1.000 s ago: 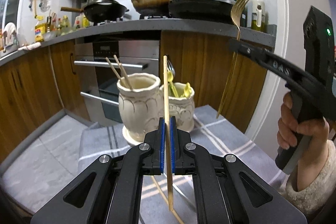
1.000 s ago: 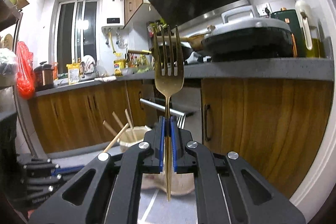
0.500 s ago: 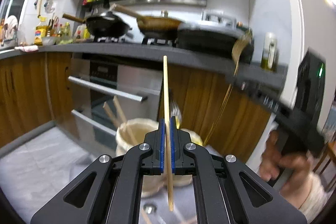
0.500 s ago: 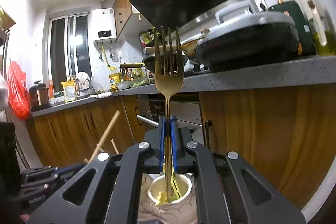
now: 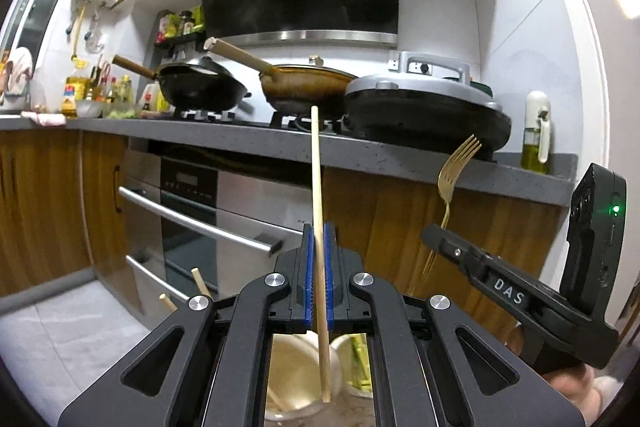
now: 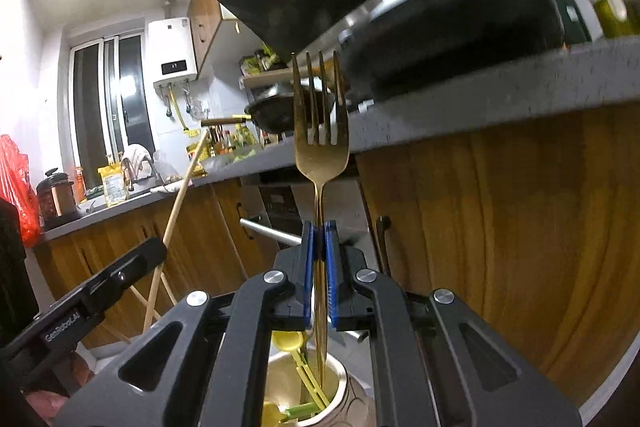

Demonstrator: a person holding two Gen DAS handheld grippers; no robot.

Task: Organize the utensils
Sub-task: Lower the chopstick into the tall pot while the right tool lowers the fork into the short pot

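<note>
A: We see the left claw [image 5: 319, 259] clamped on a chopstick [image 5: 316, 167], frame centre, its tip over the cream jar [image 5: 296, 371].

B: Our right claw [image 6: 319, 247] grips the fork [image 6: 320, 151], tines up, above the cup [image 6: 340, 391].

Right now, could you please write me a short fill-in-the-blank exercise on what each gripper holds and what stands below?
1. The left gripper is shut on a wooden ____.
2. The right gripper is shut on a gold ____, tines up.
3. The holder under the right gripper contains ____-coloured plastic utensils.
4. The pans stand on the ____ at the back.

Missing words: chopstick; fork; yellow; stove
</note>
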